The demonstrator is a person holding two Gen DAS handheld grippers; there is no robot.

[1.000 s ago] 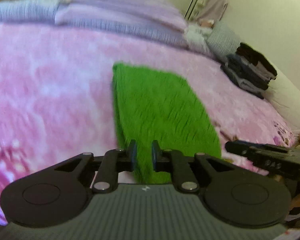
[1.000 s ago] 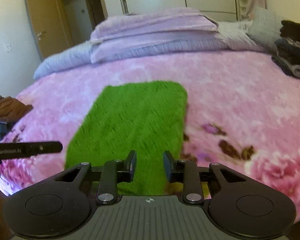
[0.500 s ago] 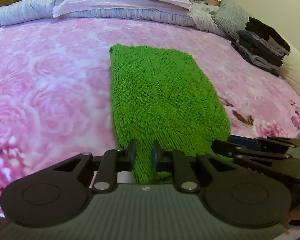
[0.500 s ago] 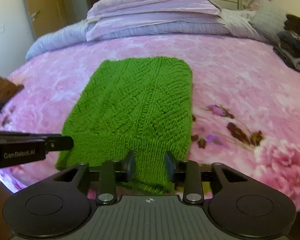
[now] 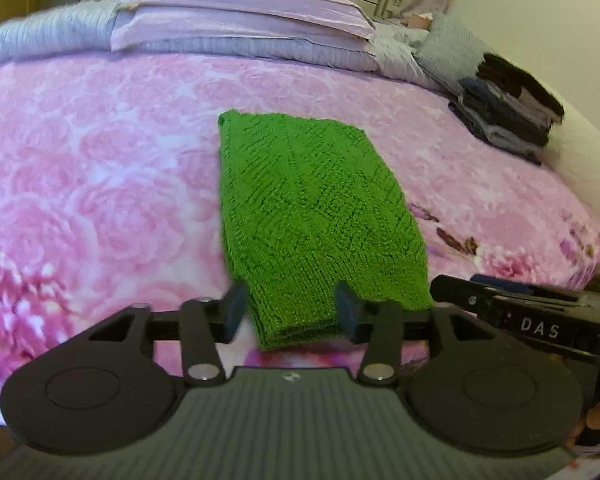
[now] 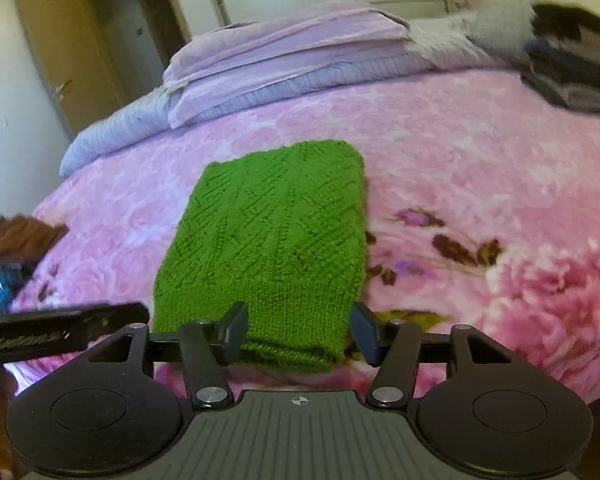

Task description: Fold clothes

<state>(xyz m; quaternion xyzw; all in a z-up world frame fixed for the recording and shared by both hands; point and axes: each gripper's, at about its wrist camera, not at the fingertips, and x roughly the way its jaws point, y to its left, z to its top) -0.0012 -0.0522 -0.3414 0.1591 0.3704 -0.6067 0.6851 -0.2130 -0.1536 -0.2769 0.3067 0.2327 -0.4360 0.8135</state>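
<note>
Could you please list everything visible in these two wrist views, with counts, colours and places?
Green knitted garment: one, folded long, lying mid-bed.
Pink rose-patterned blanket: one, covering the bed.
Folded lilac and grey bedding: one stack, at the bed's far end.
Pile of dark folded clothes: one, far right corner of the bed.
Brown cloth: one, at the bed's left edge.
Wooden door: one, tan, far left.
Left gripper: black, jaws open around the garment's near edge.
Right gripper: black, jaws open likewise.

Pink floral bed (image 6: 480, 152), cream wall (image 5: 540, 20), wooden door (image 6: 64, 48).
</note>
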